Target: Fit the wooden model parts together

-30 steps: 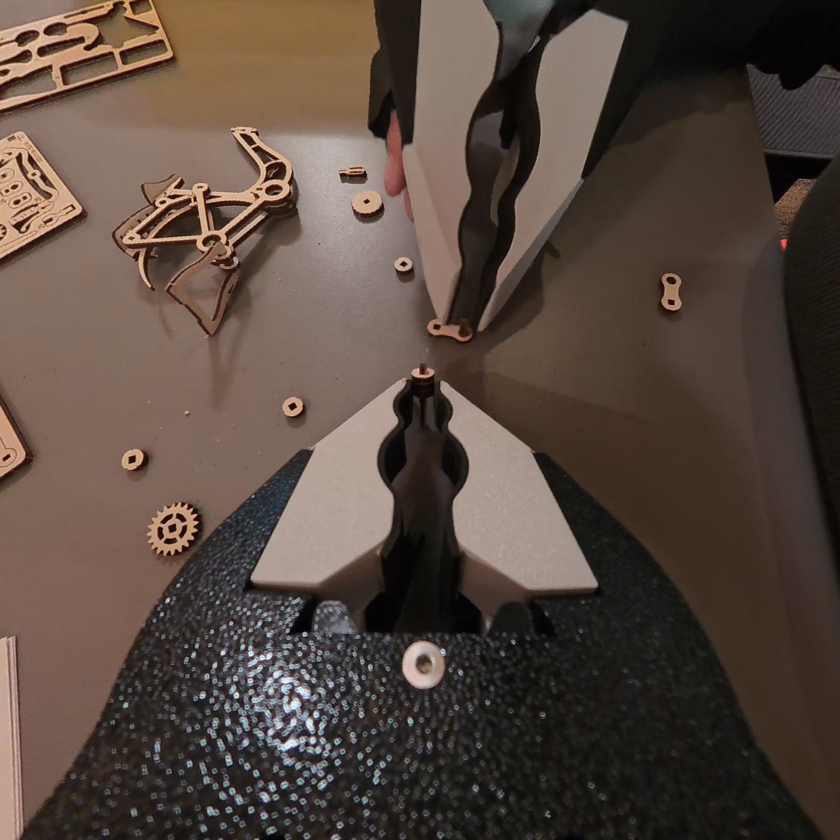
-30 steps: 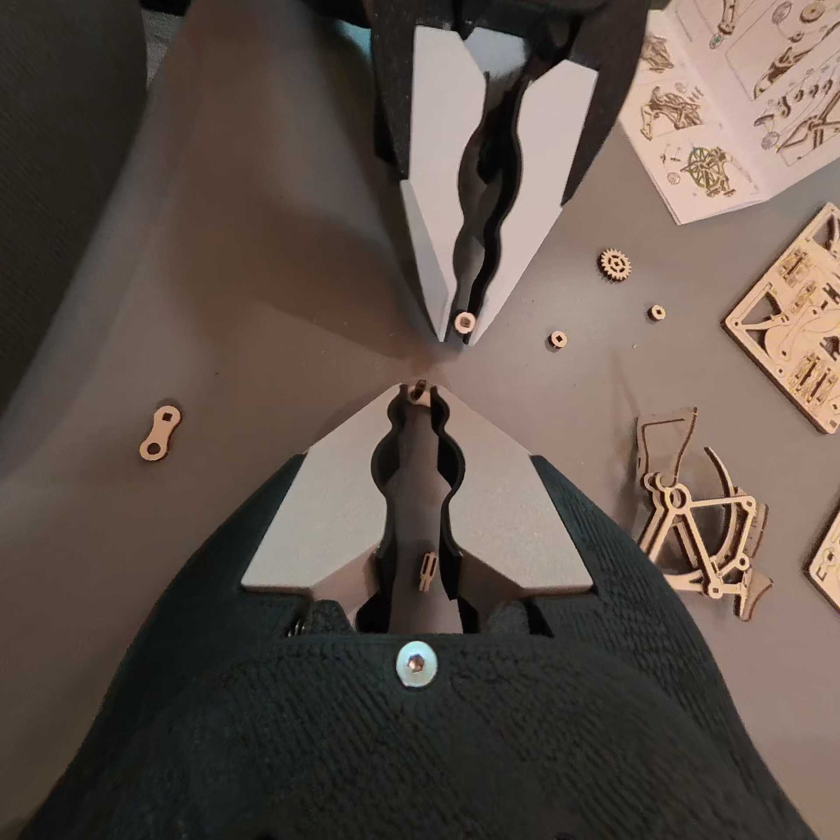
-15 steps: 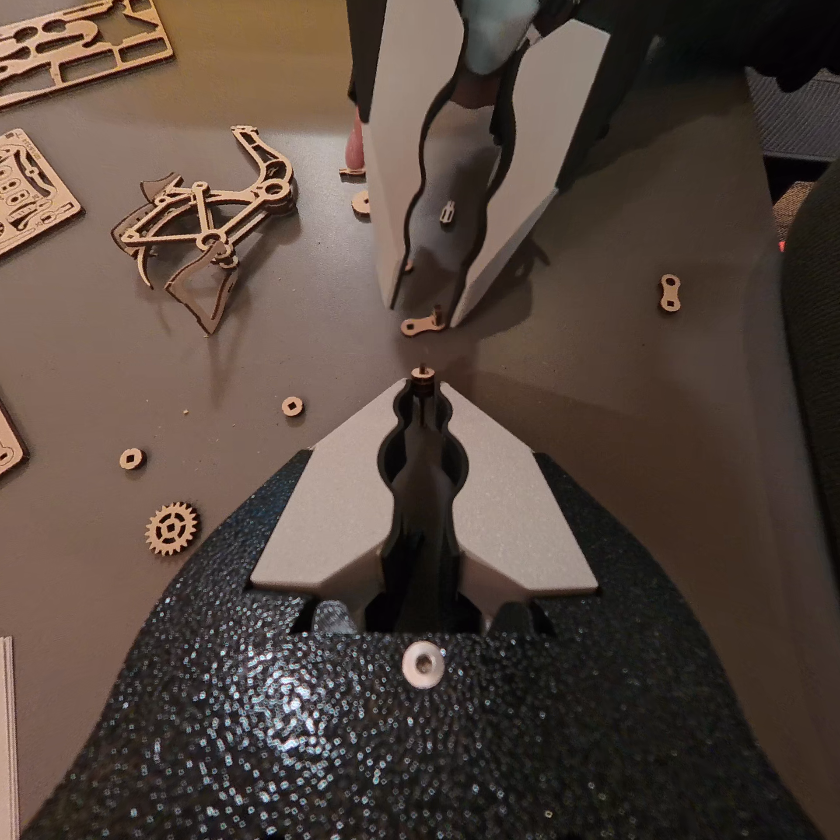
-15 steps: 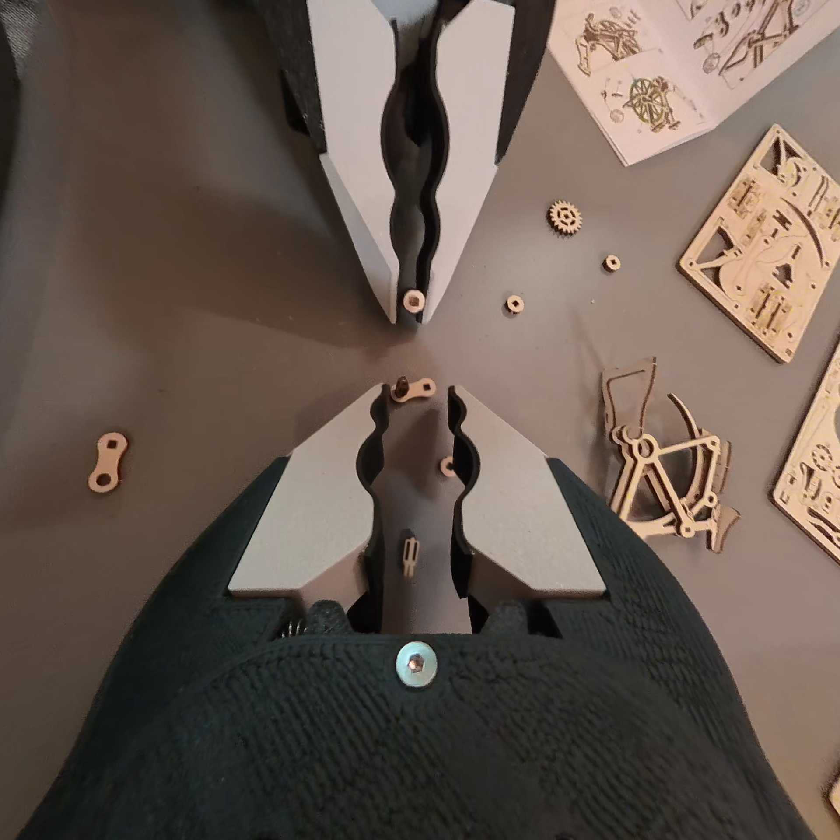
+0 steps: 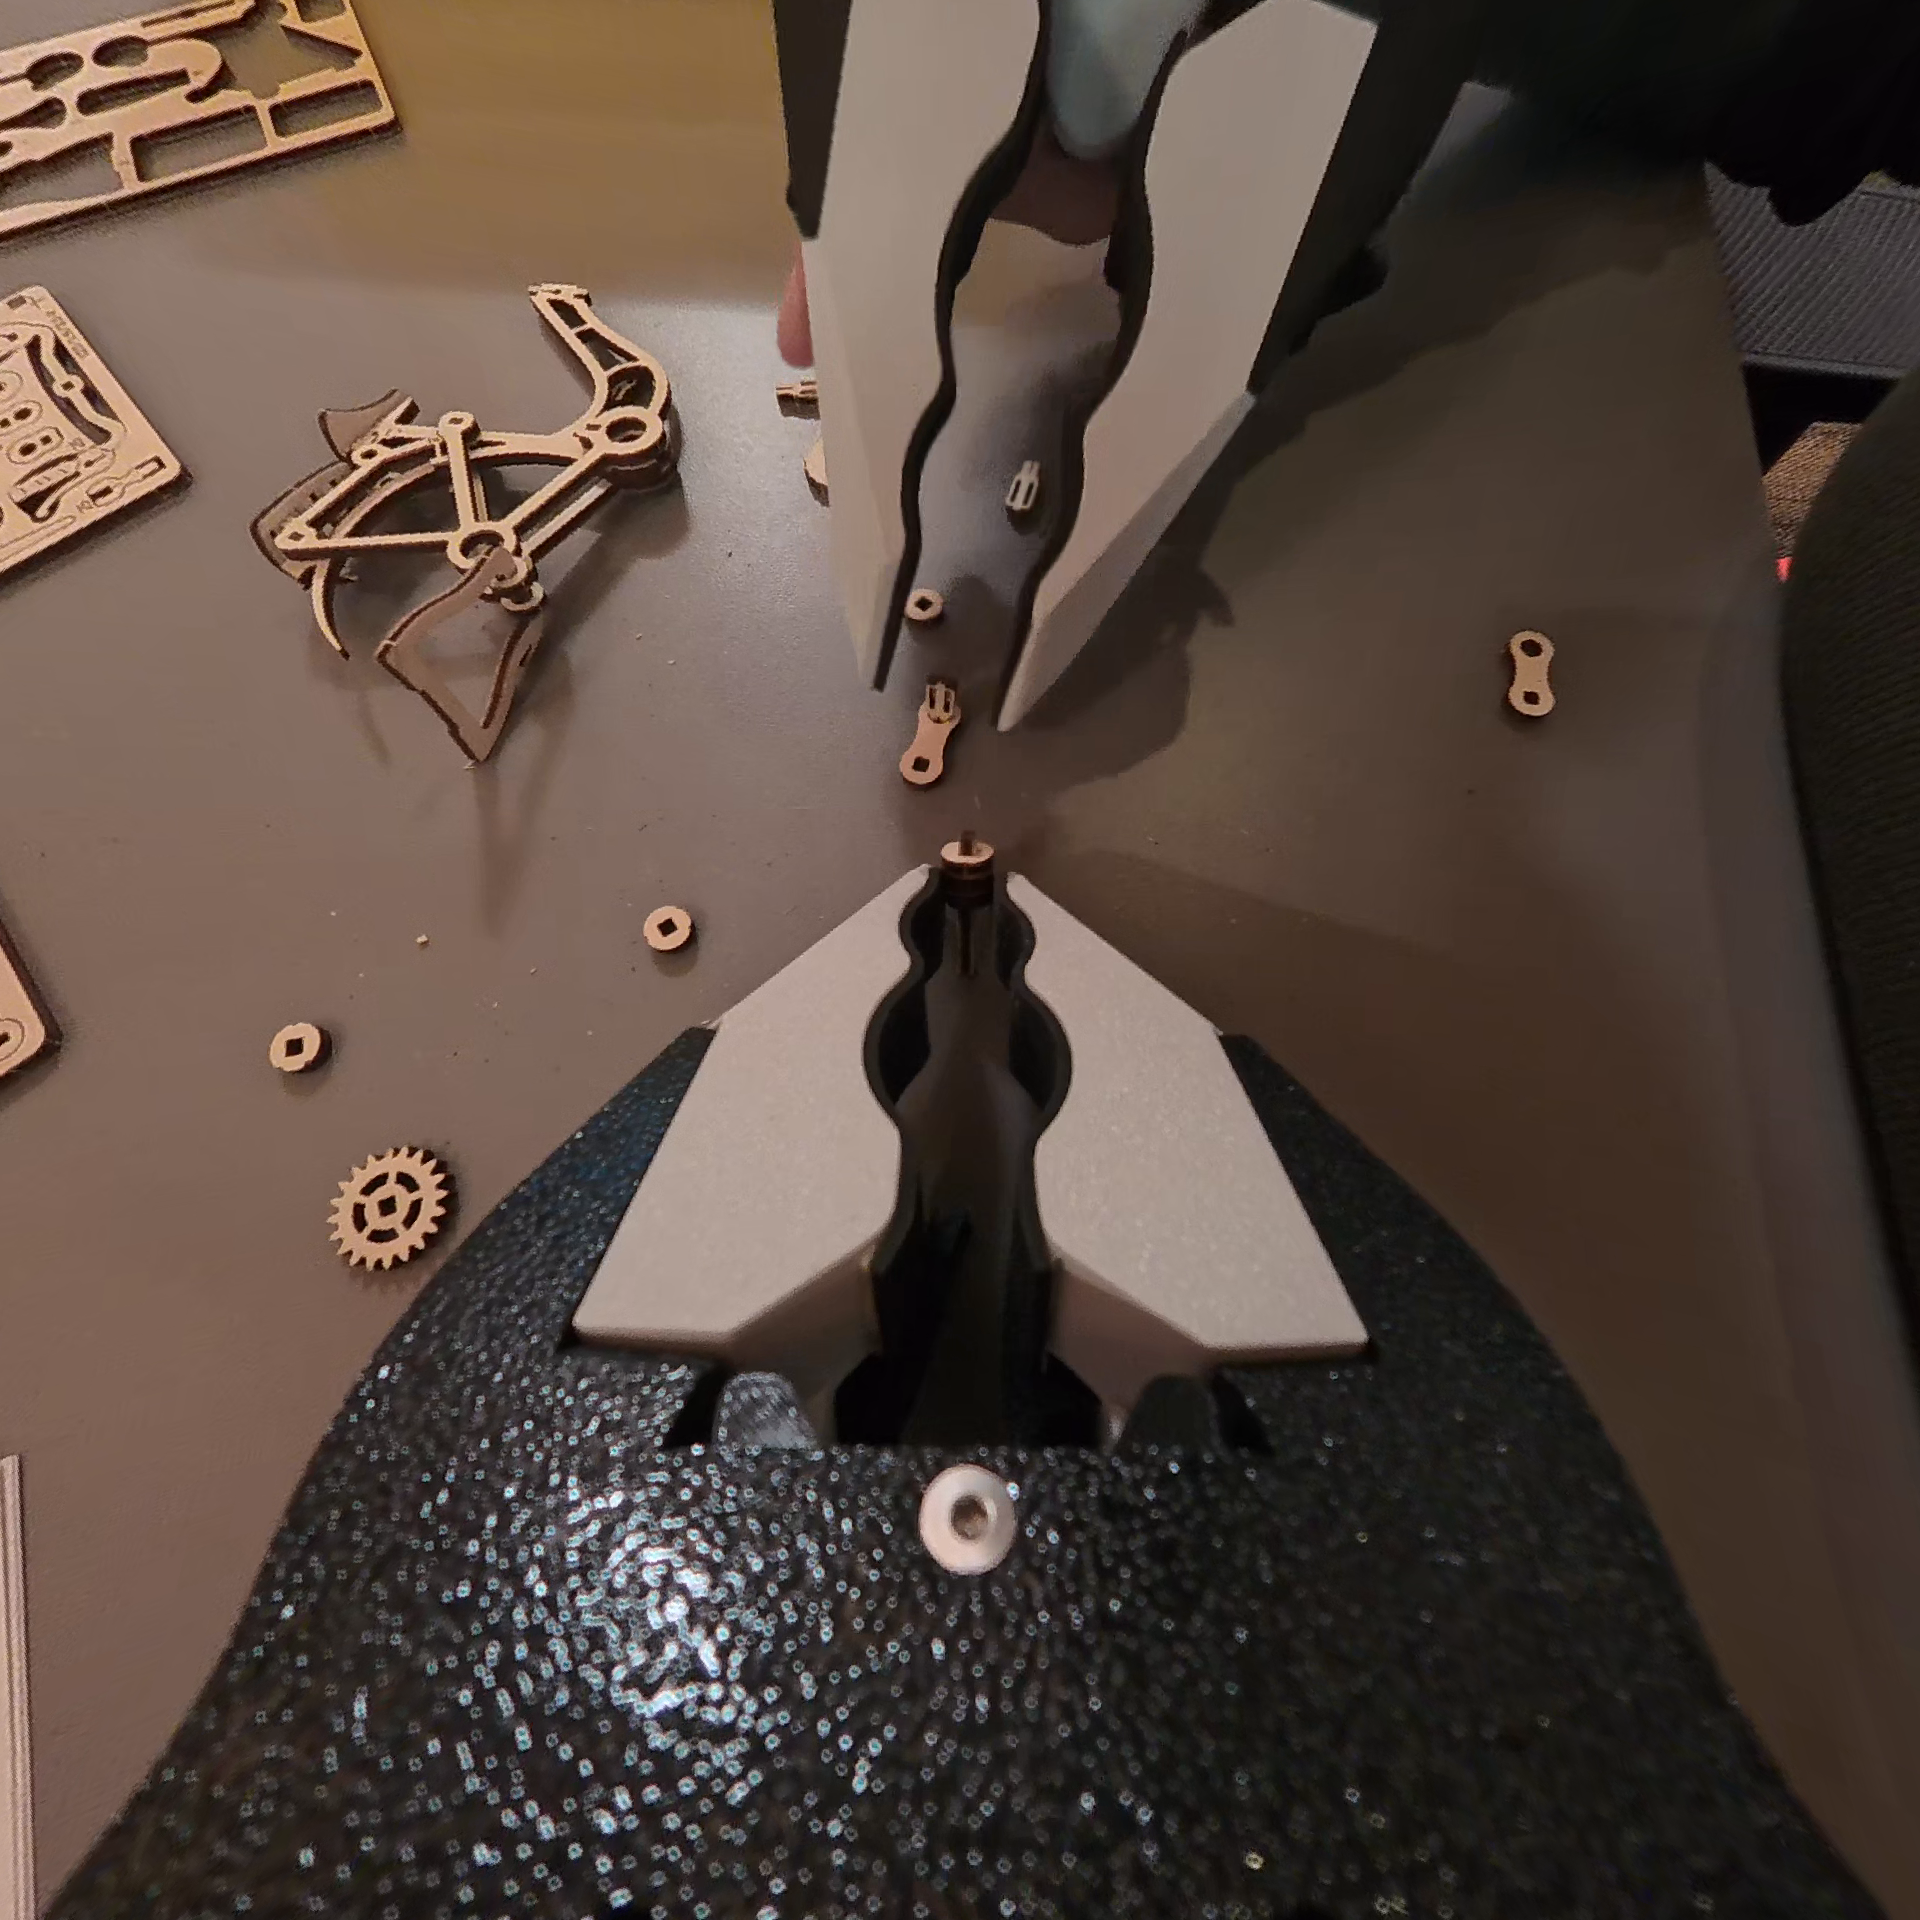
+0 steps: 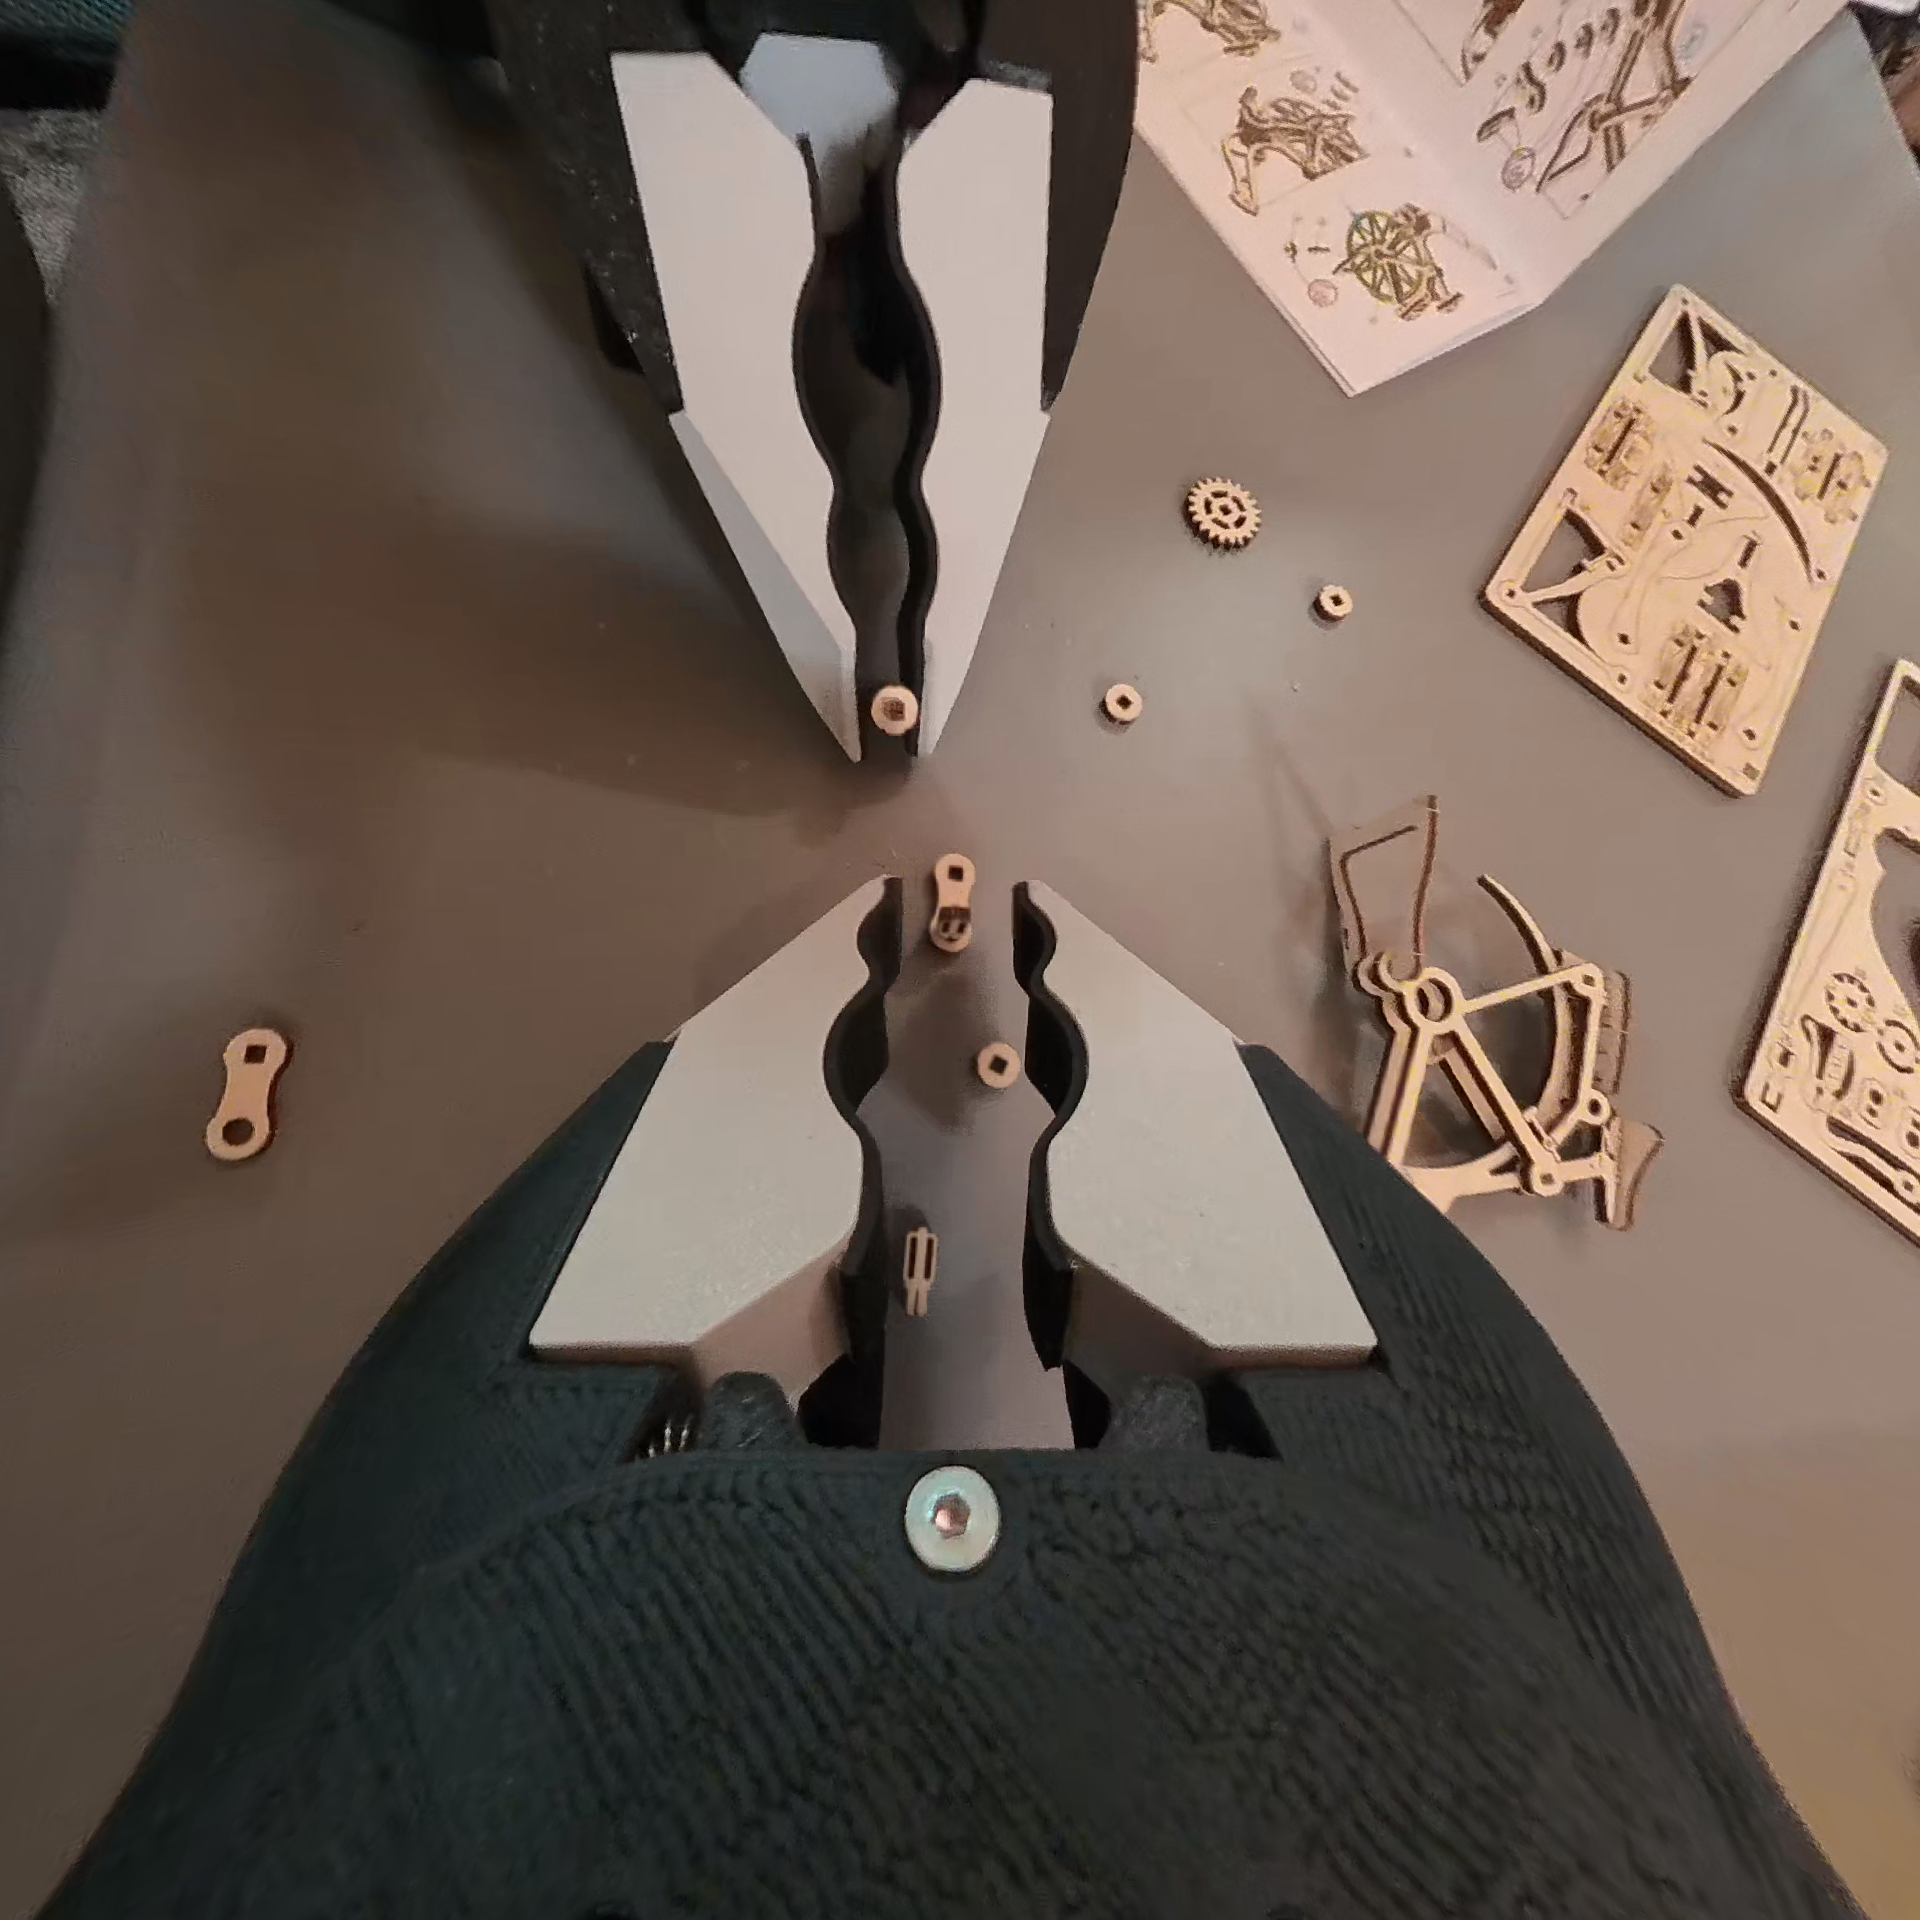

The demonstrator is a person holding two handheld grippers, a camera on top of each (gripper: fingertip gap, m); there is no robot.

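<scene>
ok so my left gripper (image 5: 966, 868) is clamped on a little wooden washer (image 6: 894, 709) at its tips, while my right gripper (image 6: 951, 894) has its jaws spread wide over the small link piece (image 6: 952, 900) lying flat on the grey table (image 6: 416, 831).

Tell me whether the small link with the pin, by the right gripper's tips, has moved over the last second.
Yes. The link with the pin was released by the right gripper and has swung round on the table, judged against the loose link, which stayed put.

Pale tan wooden link (image 6: 953, 902) on grey table (image 6: 416, 831).
</scene>
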